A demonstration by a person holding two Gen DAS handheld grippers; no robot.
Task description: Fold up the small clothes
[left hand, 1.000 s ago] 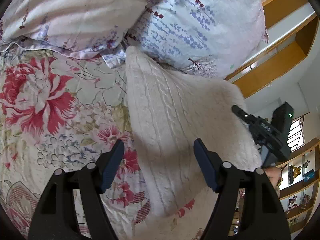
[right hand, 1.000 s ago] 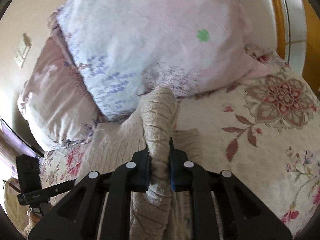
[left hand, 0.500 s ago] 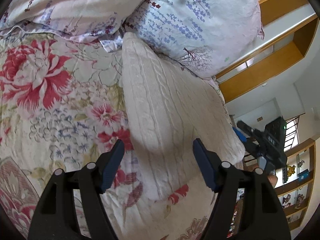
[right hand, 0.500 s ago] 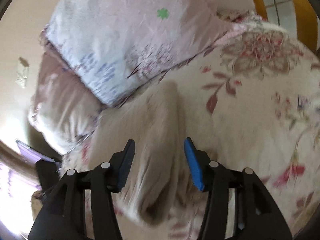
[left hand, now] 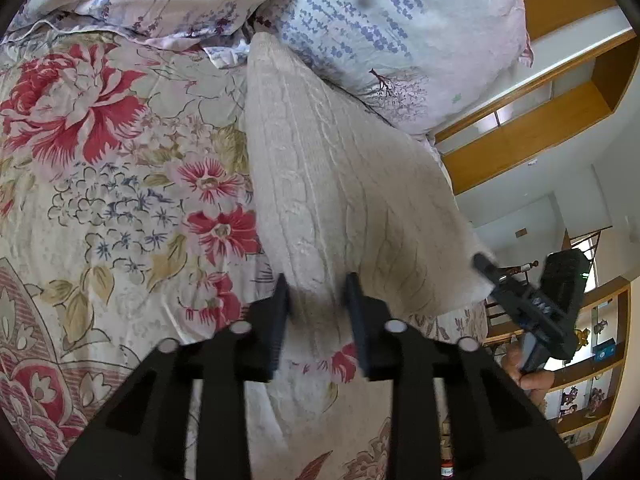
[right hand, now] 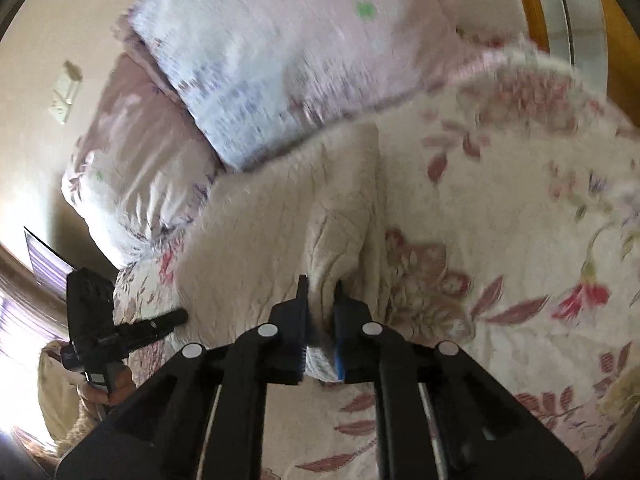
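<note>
At the bottom centre of each wrist view, the left claw (left hand: 316, 292) and the right claw (right hand: 321, 296) are each pinched narrow on the near edge of the cream knit garment (left hand: 340, 184), which runs up the floral bedspread (left hand: 100, 200) to the pillows (left hand: 400, 28) at the top. With so shallow a bite, the thick knit could slip free, or the bedspread get pinched along with it.
</note>
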